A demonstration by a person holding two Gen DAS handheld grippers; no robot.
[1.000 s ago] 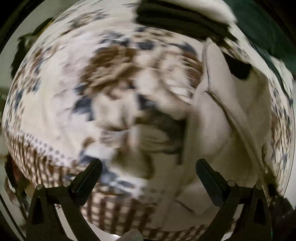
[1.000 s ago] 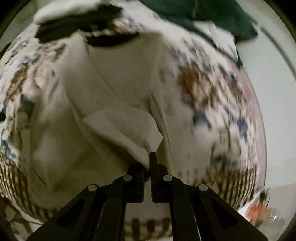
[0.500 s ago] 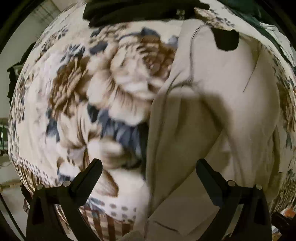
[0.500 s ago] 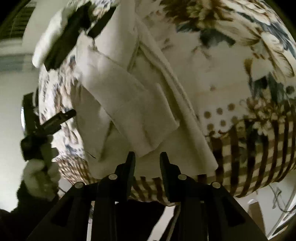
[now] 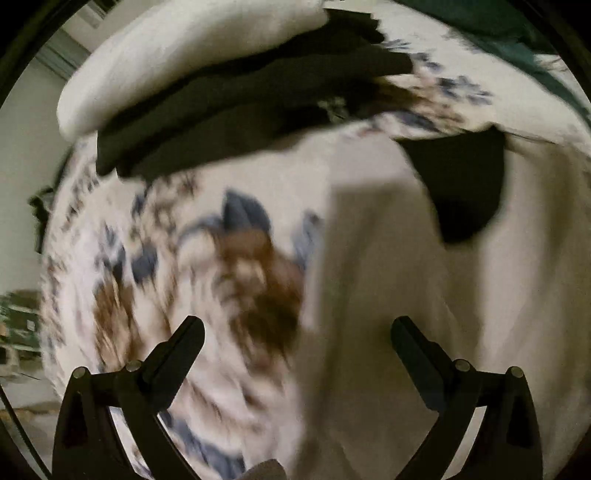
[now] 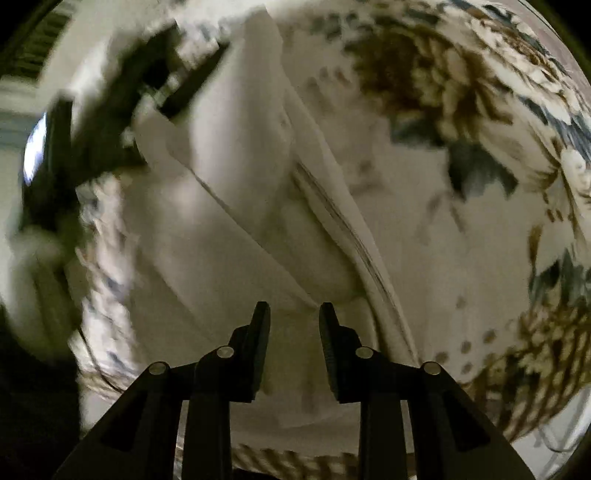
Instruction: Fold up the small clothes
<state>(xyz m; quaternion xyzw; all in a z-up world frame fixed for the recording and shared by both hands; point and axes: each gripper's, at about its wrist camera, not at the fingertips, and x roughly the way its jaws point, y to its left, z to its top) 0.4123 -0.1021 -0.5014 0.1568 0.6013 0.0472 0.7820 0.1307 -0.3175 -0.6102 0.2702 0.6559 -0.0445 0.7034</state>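
Looking down past your right gripper (image 6: pixel 294 314), you have its fingers (image 6: pixel 258 332) set a narrow gap apart after just opening, with nothing between them; the folded flap of the cream garment (image 6: pixel 236 177) lies just beyond the tips, not pinched. Your left gripper (image 5: pixel 295 332) has its fingers (image 5: pixel 181 347) spread wide and empty, hovering over the garment's edge, cream cloth ahead of the right finger and bare blanket ahead of the left.

Nothing stands between either pair of fingers and the cloth. Farther out from your left fingers lies the garment's dark neck opening (image 5: pixel 465 184), and beyond that a stack of folded clothes (image 5: pixel 236 96), dark pieces under a white one, sitting at the garment's far end. A dark green cloth (image 5: pixel 491 22) lies past that at the far right.

Only your right view shows the sleeve folded across the body and the ribbed side seam (image 6: pixel 343 221) running away from the right finger; it also catches your other gripper, blurred, far off to the left. Only your left view shows the neck opening plainly.

Everything rests on a floral blanket (image 6: pixel 461 92) in brown, blue and white, with a striped border near you. Pale walls show at the edges, and both views are blurred.
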